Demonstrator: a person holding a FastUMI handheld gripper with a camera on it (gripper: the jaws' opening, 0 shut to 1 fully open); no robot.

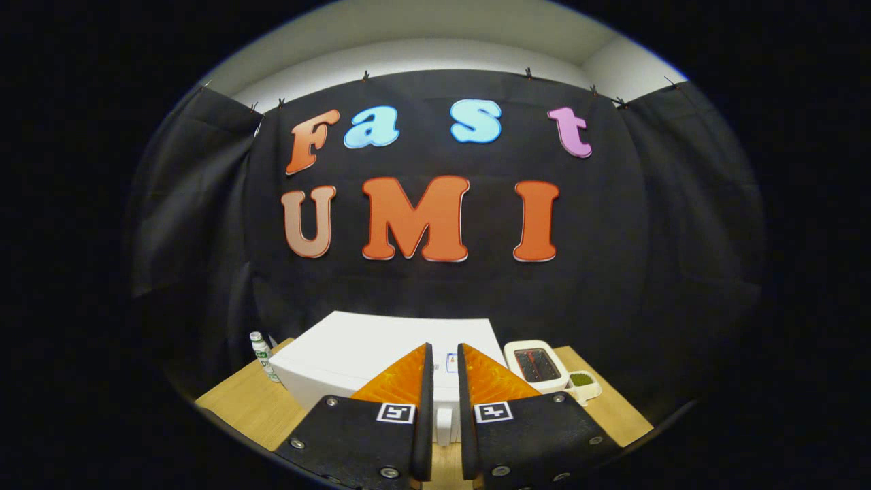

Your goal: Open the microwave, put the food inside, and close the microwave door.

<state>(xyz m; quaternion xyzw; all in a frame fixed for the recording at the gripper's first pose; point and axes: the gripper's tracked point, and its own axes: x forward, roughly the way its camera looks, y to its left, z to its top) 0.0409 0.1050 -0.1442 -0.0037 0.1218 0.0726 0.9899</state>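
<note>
The gripper [444, 361] hangs above the table [245, 408], fingers nearly closed on nothing, a slim gap between them. The white microwave [354, 357] sits dead ahead and below; its door handle [444, 425] shows through that gap, facing the table's near edge.

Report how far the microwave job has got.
Nothing looks done yet: the white microwave on the wooden table appears closed. The gripper holds nothing, fingers nearly together above it. The green food dish sits by the toaster. Opening, loading and closing remain.
</note>
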